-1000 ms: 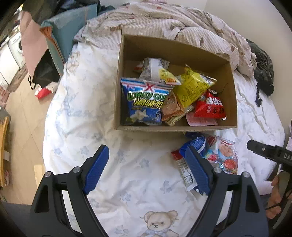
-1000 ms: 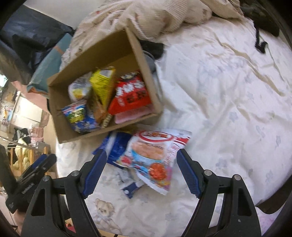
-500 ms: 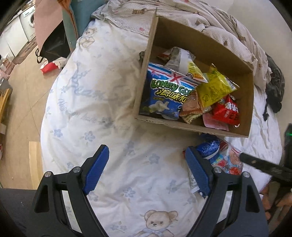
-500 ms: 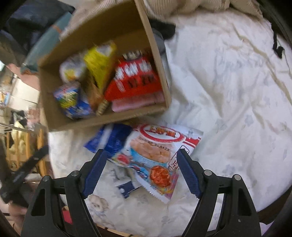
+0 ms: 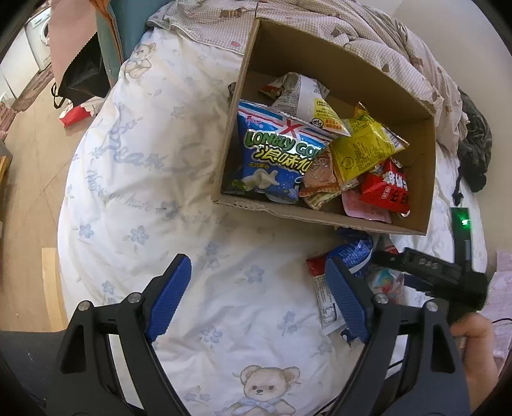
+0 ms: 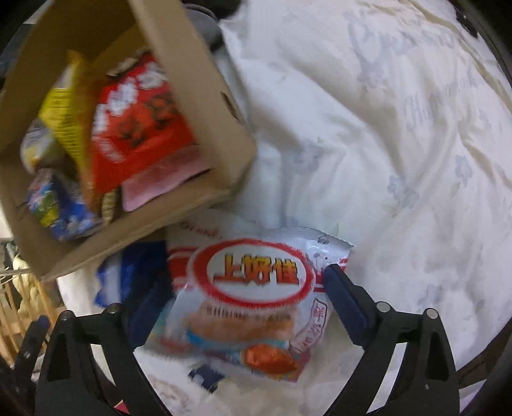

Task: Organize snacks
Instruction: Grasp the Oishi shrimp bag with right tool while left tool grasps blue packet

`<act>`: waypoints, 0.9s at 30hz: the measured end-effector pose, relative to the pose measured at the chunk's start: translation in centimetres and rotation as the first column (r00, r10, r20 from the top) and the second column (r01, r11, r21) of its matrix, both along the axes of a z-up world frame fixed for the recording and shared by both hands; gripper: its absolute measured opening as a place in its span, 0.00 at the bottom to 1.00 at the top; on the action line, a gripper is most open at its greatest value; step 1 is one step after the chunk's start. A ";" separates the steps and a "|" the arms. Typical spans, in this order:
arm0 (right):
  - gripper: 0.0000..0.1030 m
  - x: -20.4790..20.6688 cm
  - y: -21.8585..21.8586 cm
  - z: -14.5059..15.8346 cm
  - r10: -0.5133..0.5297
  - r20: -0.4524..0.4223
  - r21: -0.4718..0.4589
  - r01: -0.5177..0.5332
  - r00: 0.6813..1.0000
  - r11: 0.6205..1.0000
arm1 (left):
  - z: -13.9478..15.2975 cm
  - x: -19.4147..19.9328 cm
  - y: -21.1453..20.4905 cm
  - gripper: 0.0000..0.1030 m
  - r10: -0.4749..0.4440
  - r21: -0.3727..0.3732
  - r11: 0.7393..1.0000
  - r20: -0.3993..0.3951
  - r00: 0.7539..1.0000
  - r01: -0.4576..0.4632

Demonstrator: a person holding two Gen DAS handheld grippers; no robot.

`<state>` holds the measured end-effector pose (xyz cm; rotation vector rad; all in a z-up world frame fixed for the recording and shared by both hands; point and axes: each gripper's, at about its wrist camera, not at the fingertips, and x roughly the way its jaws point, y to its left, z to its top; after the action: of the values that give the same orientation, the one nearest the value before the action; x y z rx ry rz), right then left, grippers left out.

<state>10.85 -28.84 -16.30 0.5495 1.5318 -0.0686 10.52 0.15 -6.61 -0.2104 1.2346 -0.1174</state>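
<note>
Bright daylight on the bed (image 5: 134, 179); right wrist view motion-blurred around the cardboard box (image 6: 204, 105); fisheye edges dark, curved.

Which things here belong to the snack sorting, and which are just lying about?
Job: cardboard box of snacks; white shrimp-chip bag between the open right gripper fingers; blue packet on the bed.

Lying about: checked blanket, dark clothing, black bag.

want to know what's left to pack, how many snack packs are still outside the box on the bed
3, all just below the box's near wall: a white shrimp-chip bag between the open right claw's fingers, a blue pack to its left, and a red-and-white packet beside it. More may lie underneath.
</note>
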 end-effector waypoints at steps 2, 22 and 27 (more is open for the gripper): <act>0.98 0.0 0.1 -0.5 0.005 -0.011 -0.025 -0.005 1.000 1.000 | 0.0 0.0 0.0 0.81 -0.004 0.012 1.000 0.003 1.000 0.004; 0.45 -5.2 -0.6 4.3 0.065 0.136 -0.027 -0.062 0.989 0.998 | 0.1 -0.9 -1.2 0.81 -0.036 0.014 0.999 0.012 0.999 0.036; 0.45 -7.0 -1.6 7.2 0.051 0.209 0.028 -0.058 0.977 0.998 | -0.1 -1.1 -1.5 0.81 -0.054 0.016 0.998 0.015 0.998 0.054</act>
<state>3.83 -30.48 -9.06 0.5240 1.3448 0.0562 9.38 -1.38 -6.67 -0.1620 1.2260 -0.1556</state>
